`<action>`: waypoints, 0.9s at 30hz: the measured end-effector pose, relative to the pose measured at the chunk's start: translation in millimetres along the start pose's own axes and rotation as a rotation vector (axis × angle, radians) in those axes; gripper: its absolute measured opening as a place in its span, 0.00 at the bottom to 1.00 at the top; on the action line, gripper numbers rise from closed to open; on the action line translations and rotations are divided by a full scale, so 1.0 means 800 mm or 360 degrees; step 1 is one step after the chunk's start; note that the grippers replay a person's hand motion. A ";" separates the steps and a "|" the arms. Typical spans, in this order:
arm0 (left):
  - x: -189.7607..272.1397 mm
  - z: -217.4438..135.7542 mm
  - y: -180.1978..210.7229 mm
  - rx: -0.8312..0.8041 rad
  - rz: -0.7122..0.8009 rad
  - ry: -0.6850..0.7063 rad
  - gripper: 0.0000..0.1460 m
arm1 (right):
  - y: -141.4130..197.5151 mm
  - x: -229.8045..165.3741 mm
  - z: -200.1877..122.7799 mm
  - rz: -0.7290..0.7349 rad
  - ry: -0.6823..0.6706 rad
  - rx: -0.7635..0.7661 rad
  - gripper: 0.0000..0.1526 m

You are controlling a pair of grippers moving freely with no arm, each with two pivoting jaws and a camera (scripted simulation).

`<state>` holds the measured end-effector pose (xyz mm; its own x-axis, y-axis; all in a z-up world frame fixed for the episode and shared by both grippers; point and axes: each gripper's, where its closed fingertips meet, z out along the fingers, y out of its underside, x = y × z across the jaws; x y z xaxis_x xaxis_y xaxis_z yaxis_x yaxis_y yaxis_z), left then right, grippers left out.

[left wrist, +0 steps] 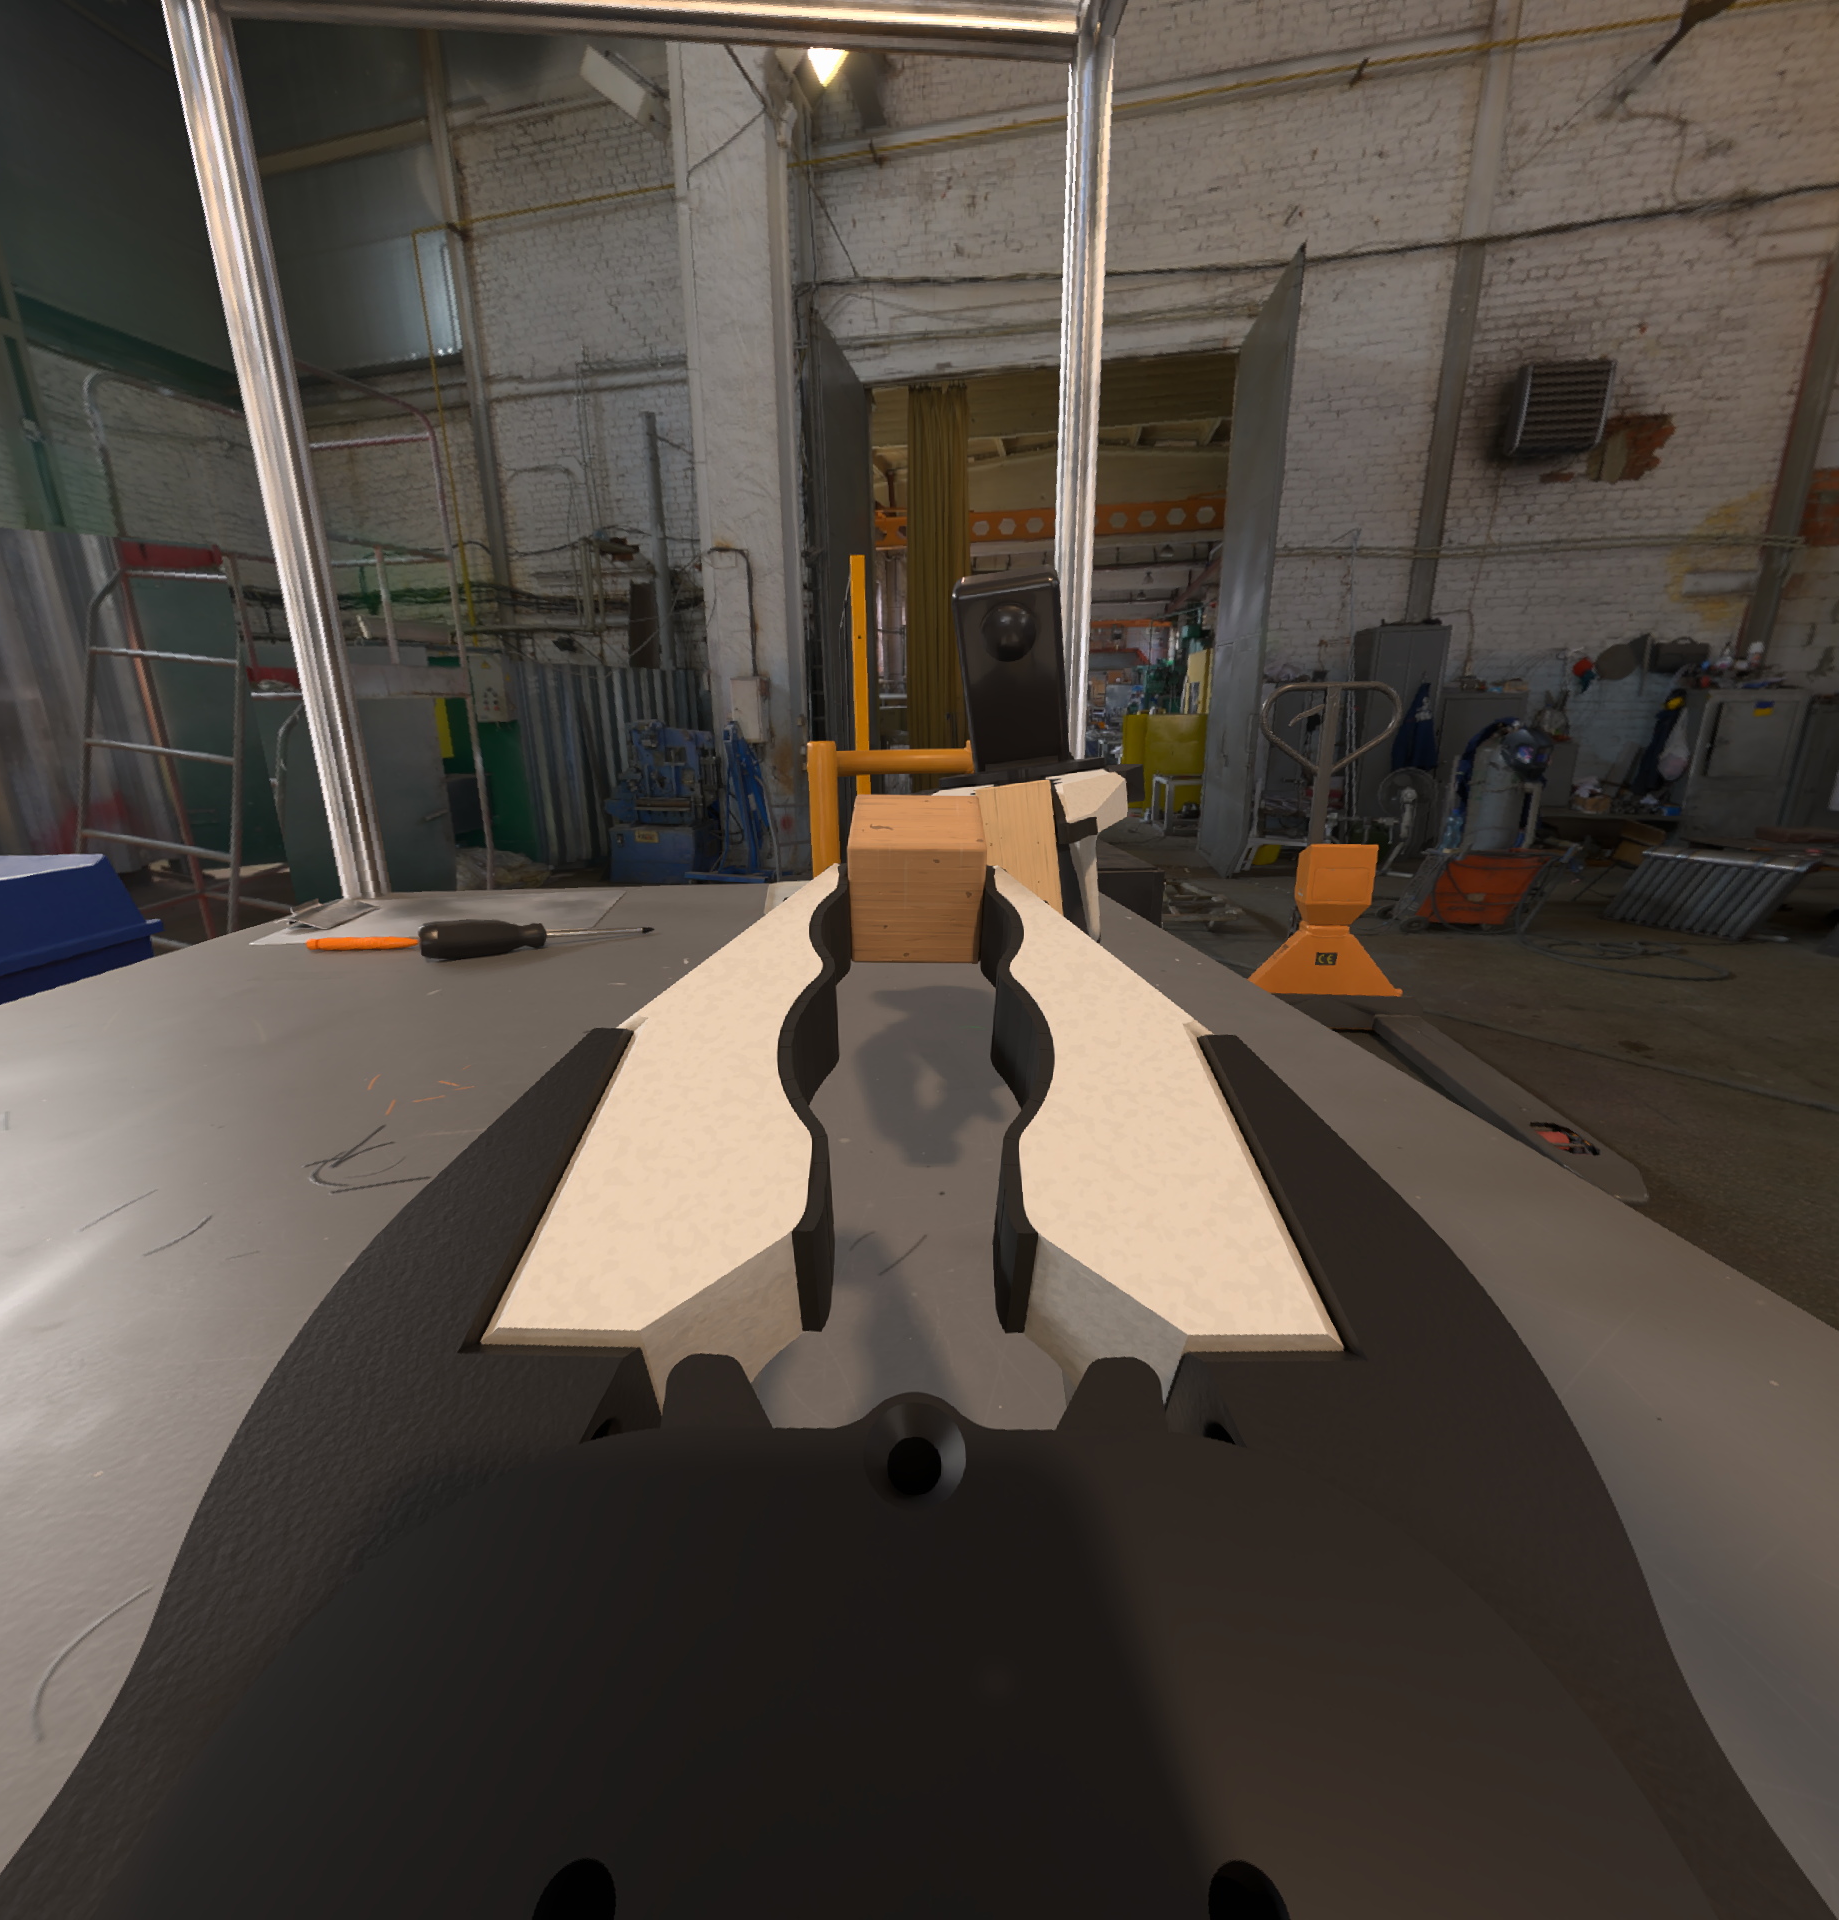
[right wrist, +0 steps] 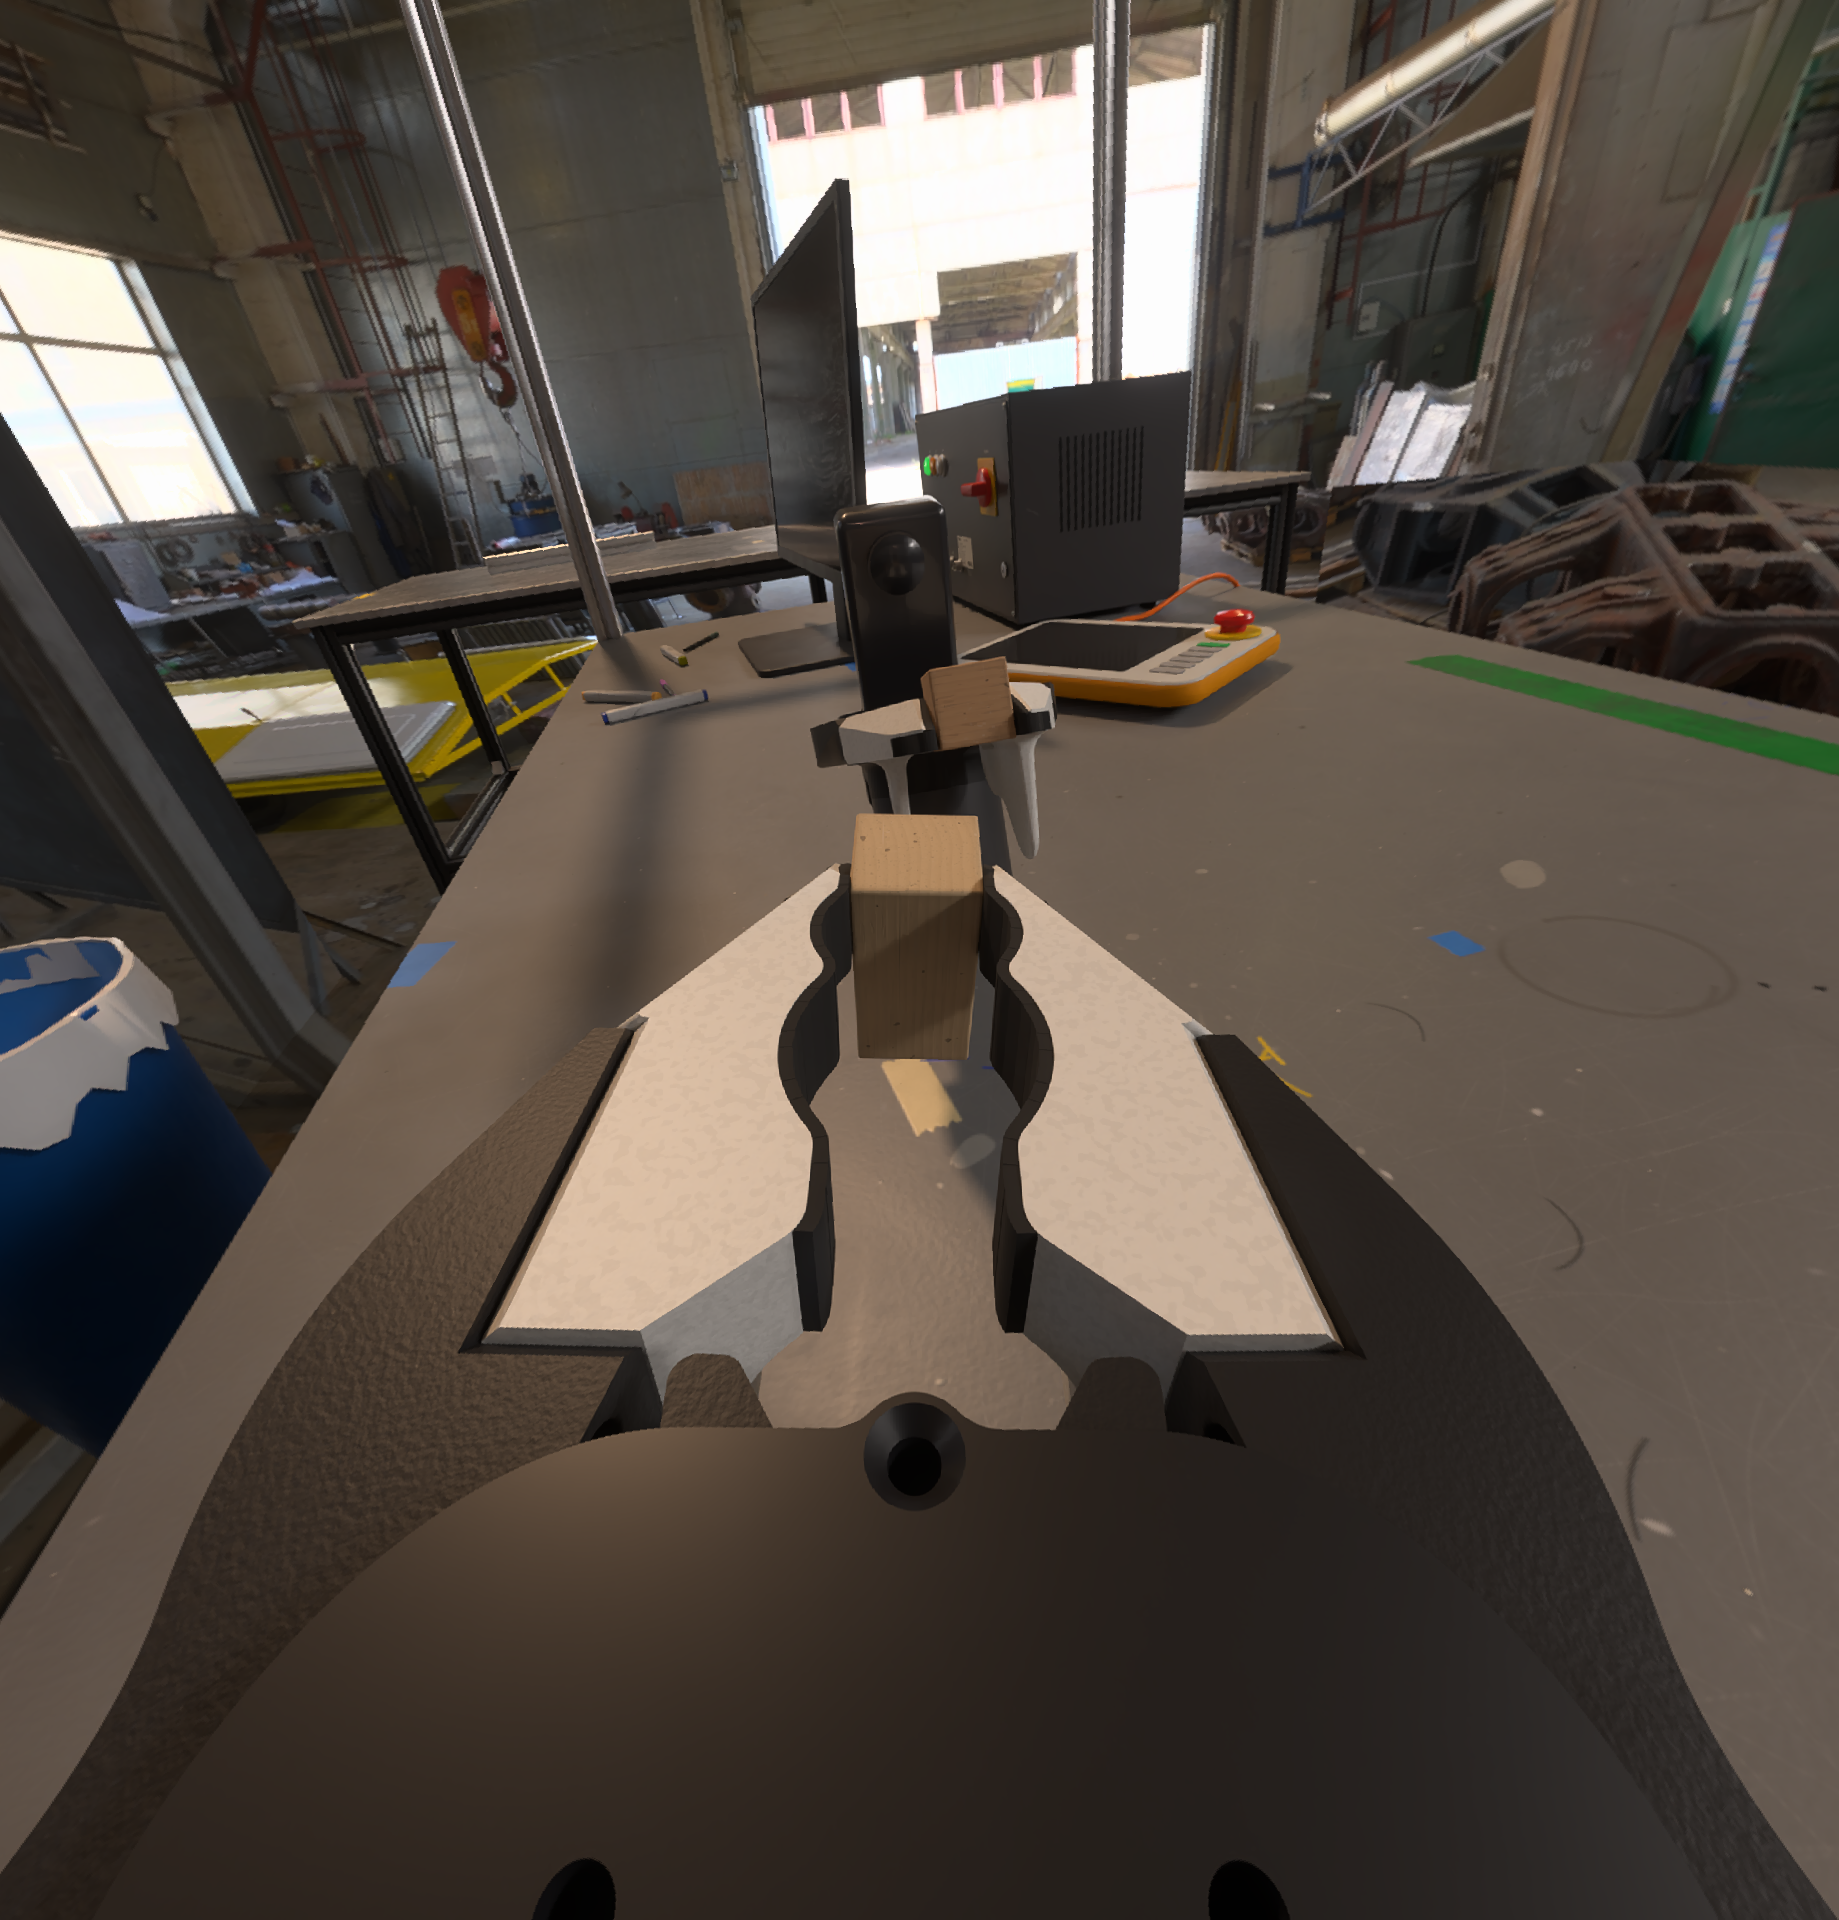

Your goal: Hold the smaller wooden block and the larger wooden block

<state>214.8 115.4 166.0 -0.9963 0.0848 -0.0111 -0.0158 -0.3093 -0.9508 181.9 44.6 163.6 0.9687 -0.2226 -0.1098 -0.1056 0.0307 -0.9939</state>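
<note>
Seen first from the left wrist view, the left gripper (left wrist: 915,904) has its two cream-and-black fingers closed against the side faces of the smaller wooden block (left wrist: 915,883), a light-brown cube pinched right at the fingertips and raised clear of the scuffed grey table (left wrist: 219,1143), where a shadow lies below it. Just behind the cube, the right gripper (left wrist: 1050,852) faces back with the pale larger wooden block (left wrist: 1019,842) partly showing between its fingers. A black-handled screwdriver (left wrist: 510,937) and an orange pen (left wrist: 359,943) lie well apart to the left on the tabletop. Turning to the right wrist view, the right gripper (right wrist: 915,935) clamps the larger wooden block (right wrist: 915,935), an upright oblong of pale wood, between its fingertips; the block hangs below the fingers, off the table (right wrist: 1414,1143). Beyond it, the left gripper (right wrist: 962,717) points this way, the smaller wooden block (right wrist: 965,704) sitting tilted in its grip. Farther back stand a dark monitor (right wrist: 811,416), a black control box (right wrist: 1060,499) and a yellow-edged pendant tablet (right wrist: 1133,655), with marker pens (right wrist: 650,704) near the far left edge.
</note>
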 end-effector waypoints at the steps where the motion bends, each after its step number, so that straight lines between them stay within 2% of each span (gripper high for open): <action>1: 0.000 0.000 0.000 0.0002 -0.0001 0.0000 0.16 | 0.000 0.000 0.000 -0.0011 0.0004 0.0007 0.15; 22: -0.005 0.001 0.004 -0.0017 -0.0051 -0.0028 0.16 | 0.003 0.006 -0.001 -0.0039 0.0046 0.0020 0.15; 27: -0.005 0.000 0.003 -0.0006 -0.0051 -0.0023 0.16 | 0.003 0.005 0.000 -0.0020 0.0001 0.0019 0.15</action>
<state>218.4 114.2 163.9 -0.9964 0.0808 0.0239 -0.0474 -0.3030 -0.9518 185.4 44.0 160.9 0.9697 -0.2239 -0.0975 -0.0910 0.0393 -0.9951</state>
